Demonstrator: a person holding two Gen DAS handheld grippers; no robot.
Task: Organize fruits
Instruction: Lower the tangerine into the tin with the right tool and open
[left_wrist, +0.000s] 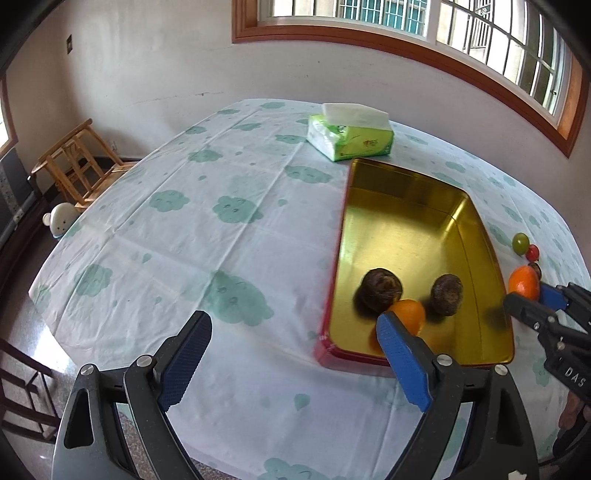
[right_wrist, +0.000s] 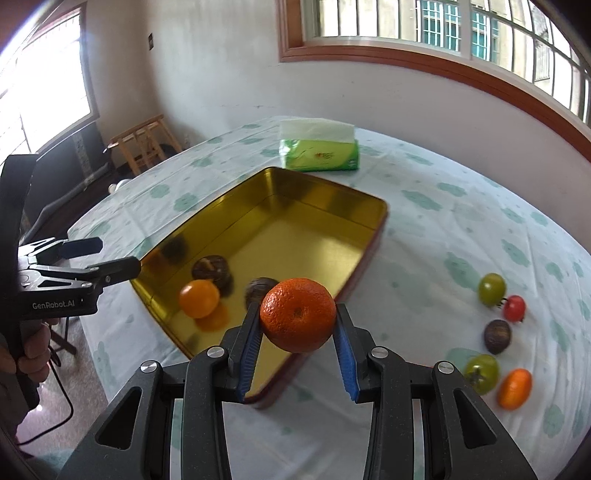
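A mandarin (right_wrist: 297, 314) is clamped in the right claw (right_wrist: 298, 325) above the near edge of the gold tray (right_wrist: 332, 206). The left claw (left_wrist: 291, 354) is held wide beside the tray. 1 orange (right_wrist: 199, 298) and 2 brown fruits (right_wrist: 213, 271) are contained in the tray; 5 fruits (right_wrist: 492, 288) are left on the worktop (left_wrist: 221, 236) right of it.

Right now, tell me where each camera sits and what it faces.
Left wrist: on the open left hand-held gripper, facing the table's near-left; its own fingers and the right hand-held gripper show.
Right wrist: on the right hand-held gripper, shut on a mandarin near the tin's near edge; the person's left hand shows.
Shared: tin, tissue pack, mandarin.
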